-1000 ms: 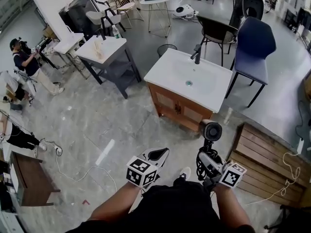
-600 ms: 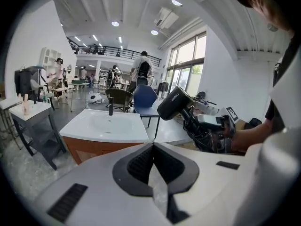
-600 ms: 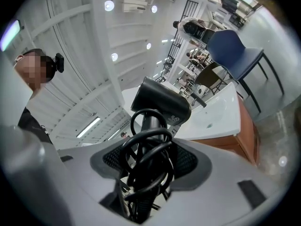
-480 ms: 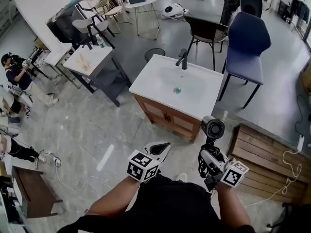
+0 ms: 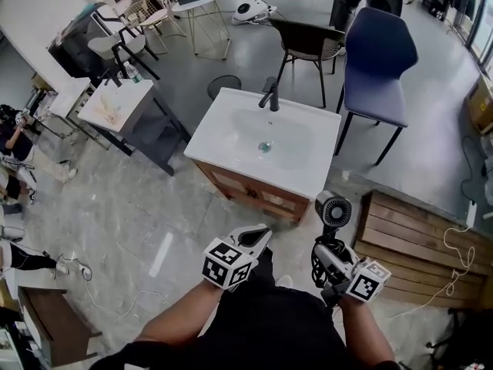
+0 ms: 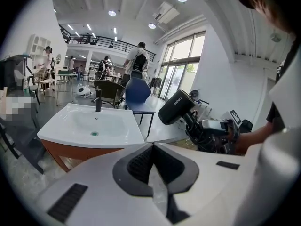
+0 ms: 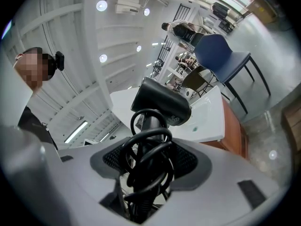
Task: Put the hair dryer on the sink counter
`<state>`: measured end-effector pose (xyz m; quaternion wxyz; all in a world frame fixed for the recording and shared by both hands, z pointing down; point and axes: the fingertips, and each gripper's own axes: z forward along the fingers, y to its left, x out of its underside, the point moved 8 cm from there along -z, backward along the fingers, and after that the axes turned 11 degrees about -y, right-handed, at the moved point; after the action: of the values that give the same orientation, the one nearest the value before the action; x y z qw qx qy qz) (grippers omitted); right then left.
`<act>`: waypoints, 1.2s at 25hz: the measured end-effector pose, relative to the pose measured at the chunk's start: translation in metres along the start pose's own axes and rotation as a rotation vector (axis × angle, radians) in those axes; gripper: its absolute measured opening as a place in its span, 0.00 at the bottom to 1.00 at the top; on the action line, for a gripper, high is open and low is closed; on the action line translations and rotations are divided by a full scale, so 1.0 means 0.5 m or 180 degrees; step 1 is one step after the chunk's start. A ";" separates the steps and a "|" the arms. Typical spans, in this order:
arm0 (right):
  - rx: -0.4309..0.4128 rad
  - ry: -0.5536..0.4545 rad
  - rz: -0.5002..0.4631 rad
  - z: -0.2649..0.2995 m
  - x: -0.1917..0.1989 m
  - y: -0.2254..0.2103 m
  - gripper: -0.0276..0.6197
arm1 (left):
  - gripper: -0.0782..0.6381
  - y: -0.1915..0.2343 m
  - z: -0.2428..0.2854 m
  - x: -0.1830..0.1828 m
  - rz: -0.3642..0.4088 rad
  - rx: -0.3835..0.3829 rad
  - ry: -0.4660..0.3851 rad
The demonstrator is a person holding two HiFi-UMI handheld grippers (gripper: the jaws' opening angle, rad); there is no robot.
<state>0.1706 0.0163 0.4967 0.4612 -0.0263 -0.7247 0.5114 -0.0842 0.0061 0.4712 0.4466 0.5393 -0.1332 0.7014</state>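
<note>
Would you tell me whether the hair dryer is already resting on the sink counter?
No, the right gripper holds the hair dryer in the air, short of the sink counter.

The right gripper (image 5: 326, 254) holds the hair dryer (image 5: 333, 210) upright, near the sink counter (image 5: 306, 174). The left gripper (image 5: 256, 236) carries nothing.

Fixtures I log, each placed from the blue chair (image 5: 377, 60):
1. Black chair (image 5: 306, 38): just beside it, on its left.
2. Round dark stool (image 5: 224, 85): further left, nearer me.
3. White side table (image 5: 115, 102): well off to the left.
4. Round table (image 5: 192, 2): far left, further from me.
5. Slatted wooden platform (image 5: 420, 241): nearer me than the chair, a white cable (image 5: 459, 257) lying over its right end.
</note>
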 end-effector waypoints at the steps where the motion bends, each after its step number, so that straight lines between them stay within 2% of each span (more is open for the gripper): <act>1: 0.0013 -0.0011 -0.0010 0.009 -0.004 -0.005 0.43 | 0.11 0.010 0.012 -0.002 -0.0002 0.0029 0.0014; 9: 0.0245 -0.0044 -0.0128 0.115 -0.065 -0.068 0.43 | 0.11 0.113 0.133 -0.084 0.0043 0.0254 -0.0039; 14: 0.0411 -0.0042 -0.0169 0.219 -0.098 -0.115 0.43 | 0.11 0.216 0.198 -0.136 0.0027 0.0357 0.0019; 20: 0.0665 0.0079 -0.0436 0.342 -0.138 -0.169 0.43 | 0.11 0.342 0.269 -0.201 0.0051 0.0462 0.0038; 30: 0.0991 0.0147 -0.0602 0.473 -0.161 -0.266 0.43 | 0.11 0.494 0.355 -0.231 0.0081 0.0641 0.0245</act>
<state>0.1098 -0.2578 0.5344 0.5222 0.1019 -0.6252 0.5710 -0.1589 -0.3081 0.5110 0.3860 0.5524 -0.0517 0.7370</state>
